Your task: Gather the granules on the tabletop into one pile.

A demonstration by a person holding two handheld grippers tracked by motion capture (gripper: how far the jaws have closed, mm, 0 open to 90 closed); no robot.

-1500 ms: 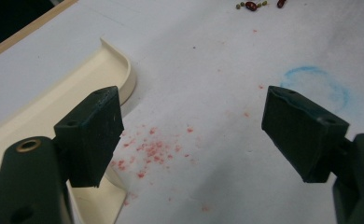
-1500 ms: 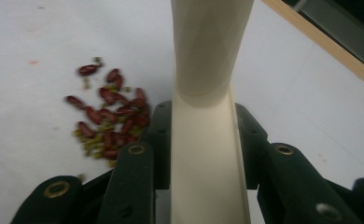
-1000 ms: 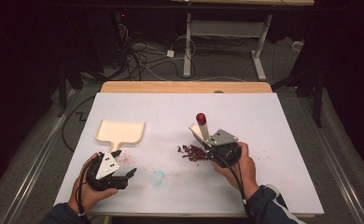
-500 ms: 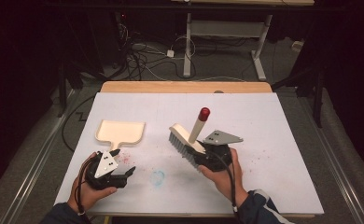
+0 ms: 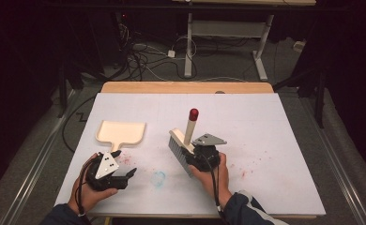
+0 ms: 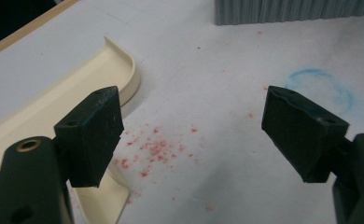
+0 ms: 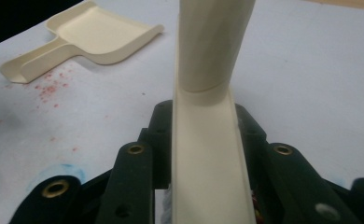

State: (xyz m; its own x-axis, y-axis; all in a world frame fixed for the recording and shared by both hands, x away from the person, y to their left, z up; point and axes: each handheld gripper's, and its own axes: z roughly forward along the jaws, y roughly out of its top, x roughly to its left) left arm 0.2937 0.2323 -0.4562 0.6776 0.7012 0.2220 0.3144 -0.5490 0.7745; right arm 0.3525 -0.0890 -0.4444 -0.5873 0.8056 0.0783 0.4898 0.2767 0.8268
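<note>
A cream brush (image 5: 180,146) with grey bristles and a red-tipped handle (image 5: 193,113) stands with its bristles down near the table's middle. My right gripper (image 5: 196,153) is shut on its back; in the right gripper view the cream back (image 7: 208,154) sits pinched between the black jaws. A cream dustpan (image 5: 122,131) lies flat to the left, apart from the brush. My left gripper (image 5: 125,162) rests open just in front of the dustpan's handle. Its jaws (image 6: 194,126) stand wide over scattered red crumbs (image 6: 157,149), the dustpan (image 6: 77,88) beside the left jaw.
A blue ring mark (image 5: 158,178) lies on the white table cover (image 5: 247,117) between the two hands. Faint red specks (image 5: 251,164) dot the cover right of the brush. Beyond the far wooden edge (image 5: 186,87) are cables and desk legs on the floor.
The right hand has carried the brush left and toward the person, lowering it. The dark crumb pile seen beside the brush a second ago is now out of sight. The left gripper has stayed put.
</note>
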